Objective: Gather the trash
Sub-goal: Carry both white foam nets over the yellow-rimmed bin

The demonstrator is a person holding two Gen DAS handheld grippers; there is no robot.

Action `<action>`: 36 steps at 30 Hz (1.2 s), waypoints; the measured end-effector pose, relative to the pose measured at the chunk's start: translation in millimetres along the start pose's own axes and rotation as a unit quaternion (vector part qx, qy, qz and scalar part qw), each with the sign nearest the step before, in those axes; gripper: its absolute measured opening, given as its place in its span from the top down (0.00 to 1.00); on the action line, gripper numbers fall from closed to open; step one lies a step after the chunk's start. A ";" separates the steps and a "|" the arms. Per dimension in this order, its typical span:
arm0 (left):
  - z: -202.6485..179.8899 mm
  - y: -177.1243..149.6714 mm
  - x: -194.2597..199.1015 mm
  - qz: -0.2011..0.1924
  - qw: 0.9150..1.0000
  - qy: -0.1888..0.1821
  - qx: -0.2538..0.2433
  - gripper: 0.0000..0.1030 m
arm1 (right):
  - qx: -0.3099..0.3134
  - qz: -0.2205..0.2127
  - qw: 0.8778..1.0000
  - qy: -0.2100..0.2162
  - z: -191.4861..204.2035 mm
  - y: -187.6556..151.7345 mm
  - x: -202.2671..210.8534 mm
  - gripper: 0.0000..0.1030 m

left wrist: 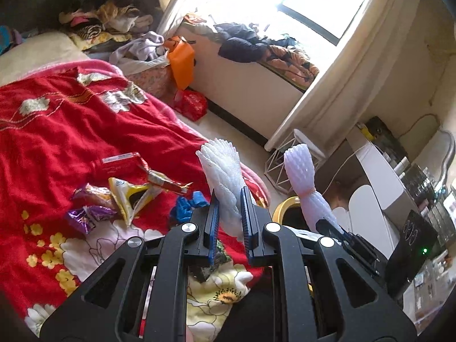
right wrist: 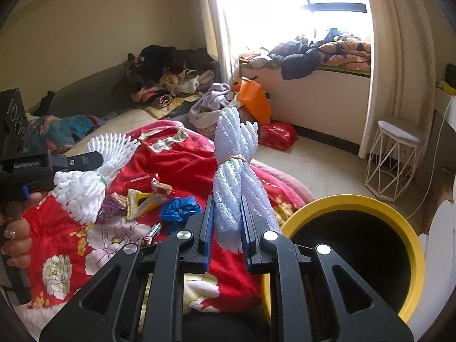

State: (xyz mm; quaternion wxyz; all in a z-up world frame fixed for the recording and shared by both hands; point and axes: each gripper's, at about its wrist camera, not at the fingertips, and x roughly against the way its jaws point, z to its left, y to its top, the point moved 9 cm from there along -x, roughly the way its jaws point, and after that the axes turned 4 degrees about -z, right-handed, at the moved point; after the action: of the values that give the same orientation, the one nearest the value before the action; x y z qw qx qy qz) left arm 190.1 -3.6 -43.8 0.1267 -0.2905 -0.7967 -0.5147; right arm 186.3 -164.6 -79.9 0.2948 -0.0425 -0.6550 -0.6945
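Now, held trash: each claw is clamped nearly shut on a white foam net sleeve.
Left claw: the left claw [left wrist: 229,213] pinches one foam net [left wrist: 223,176] by its lower end; the net stands up between the pads, long axis toward 12 o'clock, fanned at the top.
Right claw: the right claw [right wrist: 226,222] grips a second foam net [right wrist: 236,171], bound at the middle with a band, long axis also toward 12 o'clock, leaning a little to 1.
Bin: the yellow-rimmed bin [right wrist: 342,202] sits just beside the bed's edge, at about 4 o'clock from the right claw and close under it.
Key relation: the right claw looks clearly nearer the bin; from the left claw the bin [left wrist: 282,209] lies at 3 o'clock, beyond the other net.
Likely next: carry both nets over the dark mouth and let go, right one first.
Remaining trash: snack wrappers [left wrist: 125,196] and a blue crumpled bag [right wrist: 178,206] lie on the red blanket [left wrist: 71,131], at 9 to 10 o'clock from the left claw.
View difference: the right wrist view shows the bin's whole open mouth and a hand [right wrist: 15,236] on the left handle; the left wrist view shows only a sliver of rim.
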 end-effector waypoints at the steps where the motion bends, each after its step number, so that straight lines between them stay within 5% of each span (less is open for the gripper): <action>1: -1.6 -0.1 -0.1 0.000 1.000 -0.001 -0.002 0.90 | -0.003 -0.001 1.000 -0.002 -3.1 0.3 1.9 0.84; 36: -79.6 -31.1 -43.9 0.021 0.996 -0.026 -0.088 0.90 | -0.085 -0.005 0.993 -0.083 -101.6 -18.7 37.2 0.84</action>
State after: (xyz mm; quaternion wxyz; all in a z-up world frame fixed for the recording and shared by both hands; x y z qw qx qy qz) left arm 199.0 -98.7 -54.1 0.0904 -0.3304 -0.7452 -0.5721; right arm 180.2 -273.3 -94.0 0.2316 -0.1215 -0.6162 -0.7429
